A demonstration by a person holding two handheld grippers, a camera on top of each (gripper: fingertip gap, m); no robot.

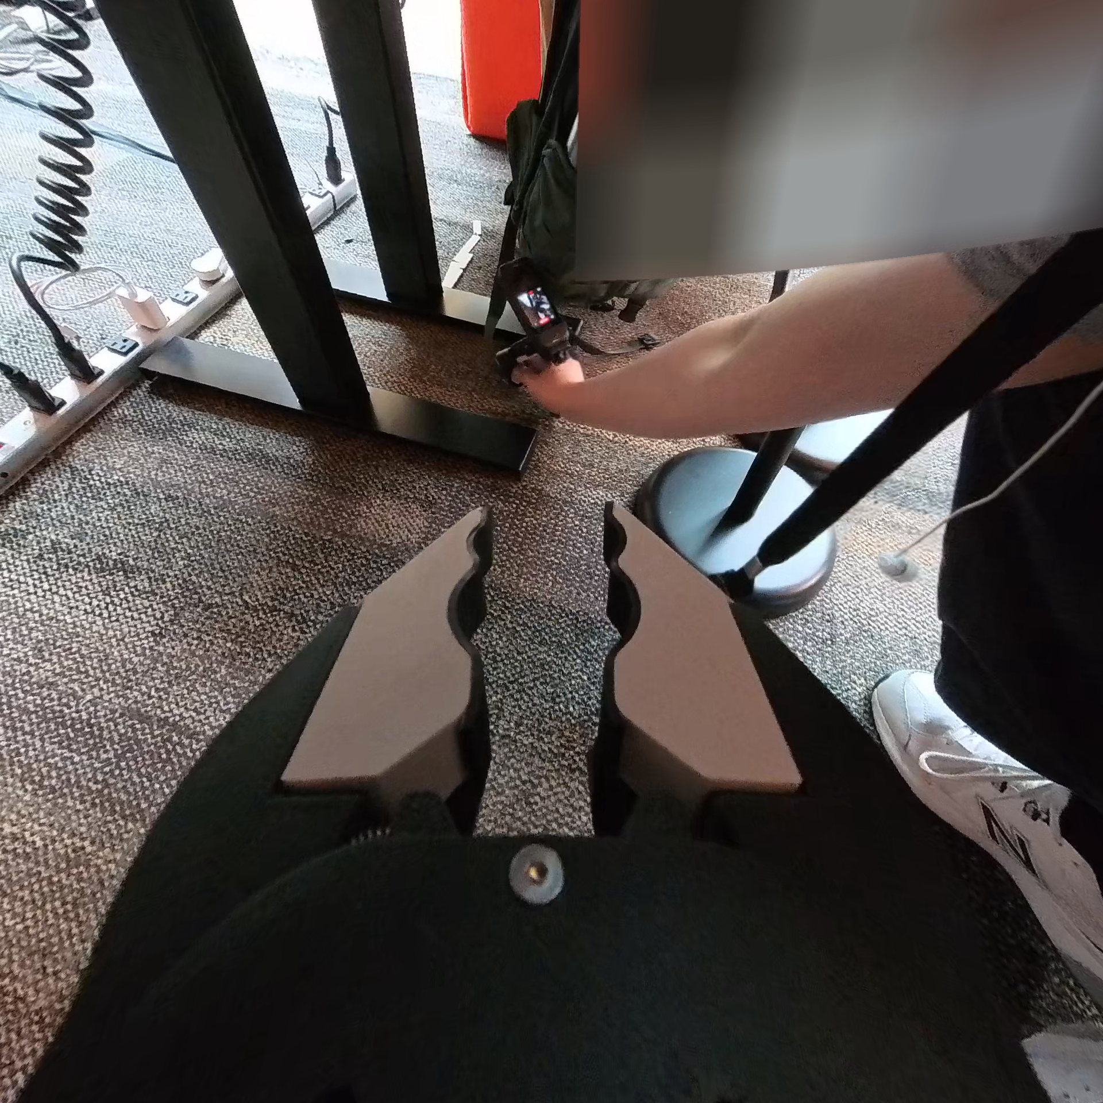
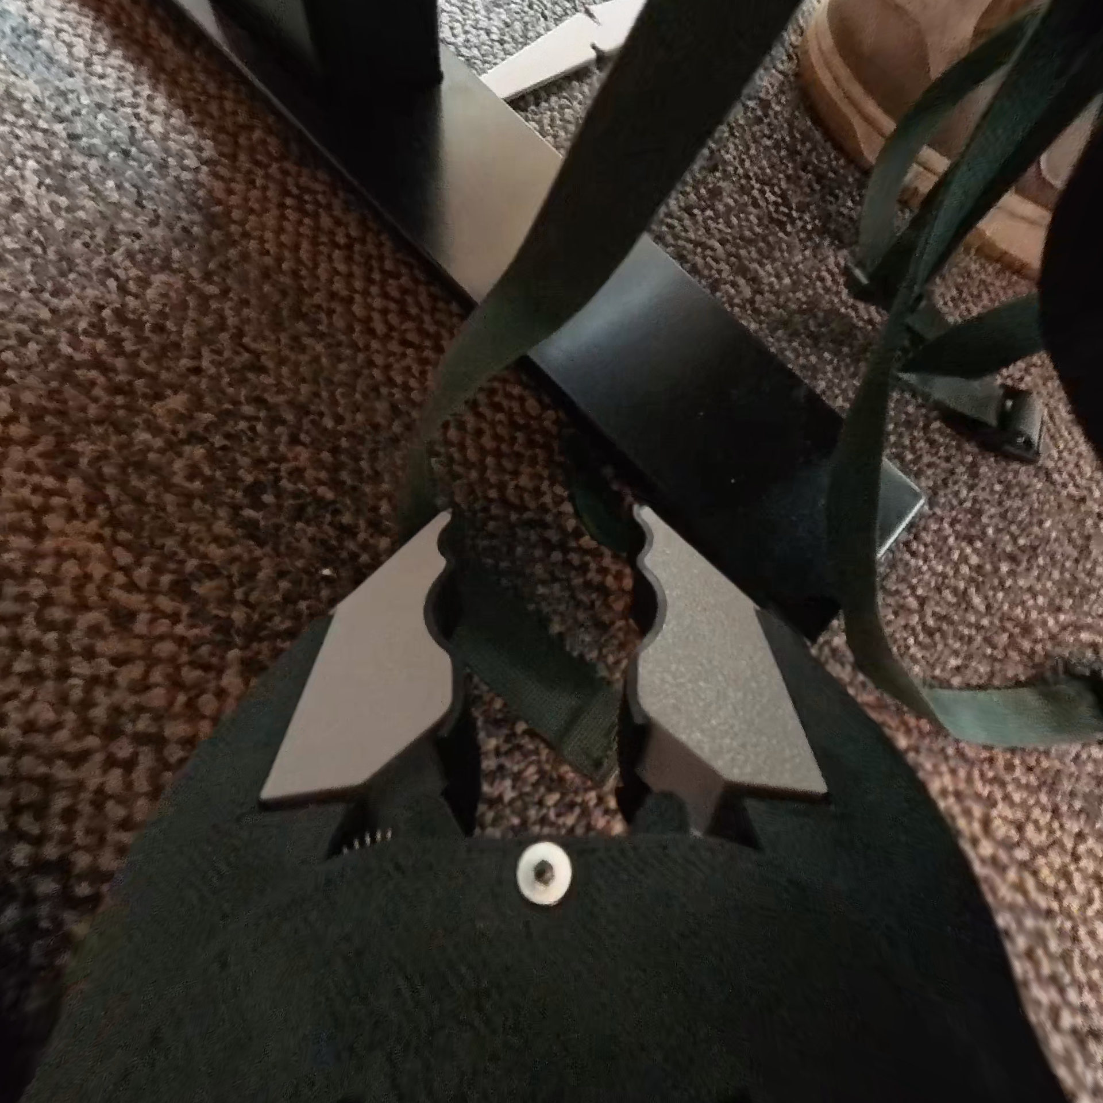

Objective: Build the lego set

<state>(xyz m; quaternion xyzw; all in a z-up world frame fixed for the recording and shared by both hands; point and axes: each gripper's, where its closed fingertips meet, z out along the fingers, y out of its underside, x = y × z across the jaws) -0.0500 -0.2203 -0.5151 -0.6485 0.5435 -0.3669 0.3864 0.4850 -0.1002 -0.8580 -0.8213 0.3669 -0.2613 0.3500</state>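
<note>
Left gripper (image 1: 548, 519) hangs over the carpet (image 1: 179, 597), fingers apart and empty. Right gripper (image 2: 540, 525), low by a black desk foot (image 2: 686, 382), has its fingers apart around a loose strap (image 2: 537, 674). A white shoe (image 1: 979, 800) bears a letter logo. No lego in sight.

Speckled brown carpet (image 1: 239, 567), black desk legs (image 1: 239, 197), white power strip (image 1: 119, 340), perhaps daylight beyond.

Left wrist view looks down from higher up over brown carpet (image 1: 298, 597), facing black desk legs (image 1: 239, 197). Right wrist view sits very near the floor, facing a black desk foot (image 2: 674, 358); both share carpet and desk base.
</note>
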